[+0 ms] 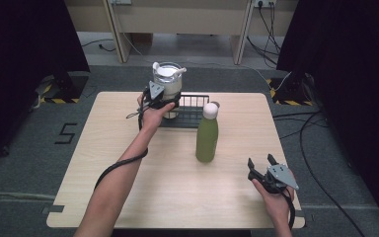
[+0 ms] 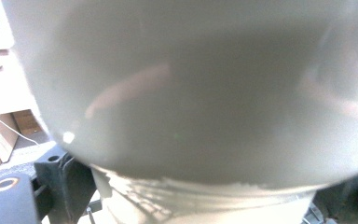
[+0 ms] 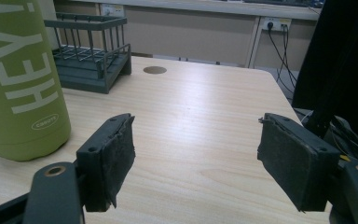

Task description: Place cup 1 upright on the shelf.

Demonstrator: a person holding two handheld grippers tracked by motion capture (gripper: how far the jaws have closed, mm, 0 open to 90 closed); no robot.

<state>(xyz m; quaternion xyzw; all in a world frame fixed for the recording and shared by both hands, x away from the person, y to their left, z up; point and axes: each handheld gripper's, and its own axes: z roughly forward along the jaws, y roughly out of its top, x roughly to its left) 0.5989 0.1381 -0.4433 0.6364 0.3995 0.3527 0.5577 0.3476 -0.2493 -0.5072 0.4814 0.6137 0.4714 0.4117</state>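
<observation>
A pale tumbler (image 1: 168, 78) with a white lid and a handle stands upright at the left end of a black wire rack (image 1: 196, 97). My left gripper (image 1: 164, 101) is shut on its lower body. In the left gripper view the tumbler (image 2: 191, 93) is very close, with a black jaw at each bottom corner. I cannot tell whether it rests on the rack. My right gripper (image 1: 260, 161) hovers near the table's front right, open with nothing between its jaws. In the right gripper view this gripper (image 3: 196, 135) points across bare tabletop.
A green bottle (image 1: 207, 138) with a white cap stands mid-table, and the same bottle (image 3: 18, 79) is left of the right jaws. The rack (image 3: 93, 60) sits at the far edge of the wooden table (image 1: 177, 187). Dark curtains flank both sides.
</observation>
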